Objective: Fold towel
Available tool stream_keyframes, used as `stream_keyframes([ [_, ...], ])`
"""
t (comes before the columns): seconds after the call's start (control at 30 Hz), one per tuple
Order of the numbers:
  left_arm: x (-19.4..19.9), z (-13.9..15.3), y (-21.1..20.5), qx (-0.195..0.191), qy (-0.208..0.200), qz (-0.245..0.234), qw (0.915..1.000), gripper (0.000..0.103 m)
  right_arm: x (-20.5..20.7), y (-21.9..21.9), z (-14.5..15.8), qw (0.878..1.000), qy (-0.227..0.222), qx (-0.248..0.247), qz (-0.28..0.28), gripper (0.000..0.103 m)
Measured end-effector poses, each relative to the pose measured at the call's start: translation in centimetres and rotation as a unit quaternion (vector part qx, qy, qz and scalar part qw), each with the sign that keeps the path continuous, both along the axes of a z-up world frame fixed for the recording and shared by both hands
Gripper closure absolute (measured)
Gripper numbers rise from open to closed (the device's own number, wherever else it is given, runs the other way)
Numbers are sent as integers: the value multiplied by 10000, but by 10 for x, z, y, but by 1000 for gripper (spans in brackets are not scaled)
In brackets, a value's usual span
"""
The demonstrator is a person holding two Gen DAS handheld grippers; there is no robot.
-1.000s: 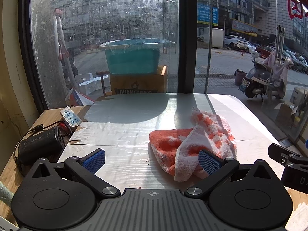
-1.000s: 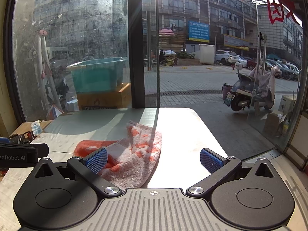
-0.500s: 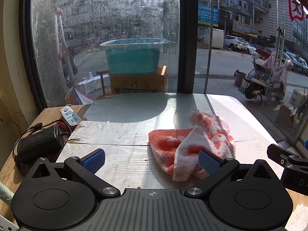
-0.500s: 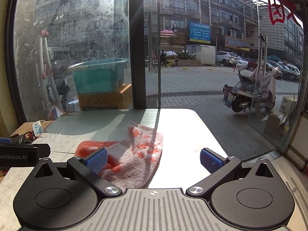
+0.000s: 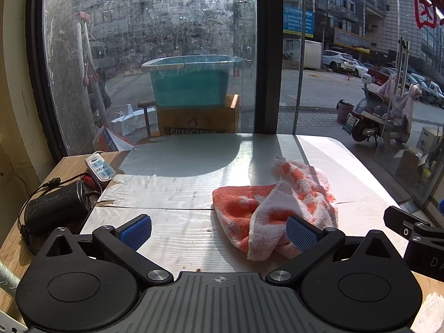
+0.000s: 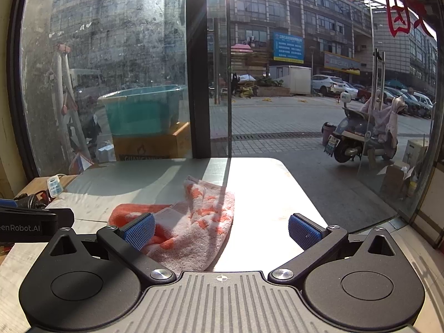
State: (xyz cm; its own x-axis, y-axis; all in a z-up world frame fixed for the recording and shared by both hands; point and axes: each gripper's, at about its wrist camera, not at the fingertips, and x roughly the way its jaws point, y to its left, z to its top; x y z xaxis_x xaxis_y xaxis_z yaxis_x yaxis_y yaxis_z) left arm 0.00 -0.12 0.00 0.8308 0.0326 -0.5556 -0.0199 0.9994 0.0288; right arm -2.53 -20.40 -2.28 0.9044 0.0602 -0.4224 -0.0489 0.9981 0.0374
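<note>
A crumpled orange and white towel [image 5: 274, 205] lies on the silvery table [image 5: 177, 172], right of centre. It also shows in the right wrist view [image 6: 194, 222]. My left gripper [image 5: 219, 231] is open and empty, above the table's near part, with its right pad just in front of the towel's near edge. My right gripper [image 6: 222, 231] is open and empty, with its left pad in front of the towel. The right gripper's body [image 5: 416, 238] shows at the right edge of the left wrist view.
A black power adapter with cable [image 5: 52, 208] and a white power strip [image 5: 100, 166] lie at the table's left. A glass window with a dark post [image 5: 266, 55] stands behind the table. The table's right edge [image 6: 302, 191] drops off beside the glass.
Both views have shifted very slightly; the towel sits in the same place and both grippers stay open.
</note>
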Motion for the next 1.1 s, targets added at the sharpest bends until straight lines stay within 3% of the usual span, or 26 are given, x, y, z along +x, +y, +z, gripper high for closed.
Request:
stream_keyframes([
  [0.43,4,-4,1,-154,81,-215,9996,0,13,-9,8,9996,-152,13,255,0],
  [0.67,18,-18,5,-397,379,-384,9978,0,73,-36,12,9959,354,621,558,0],
  [0.83,29,-26,5,-379,475,-399,9974,0,121,-52,13,9841,856,1312,838,1],
  [0.9,33,-27,4,-390,505,-408,9971,0,138,-54,13,9799,978,1457,954,17],
  [0.97,36,-30,4,-403,527,-434,9969,0,149,-52,12,9784,1101,1436,994,42],
  [1.1,42,-35,2,-394,561,-540,9962,0,173,-47,8,9768,1301,1308,1084,68],
])
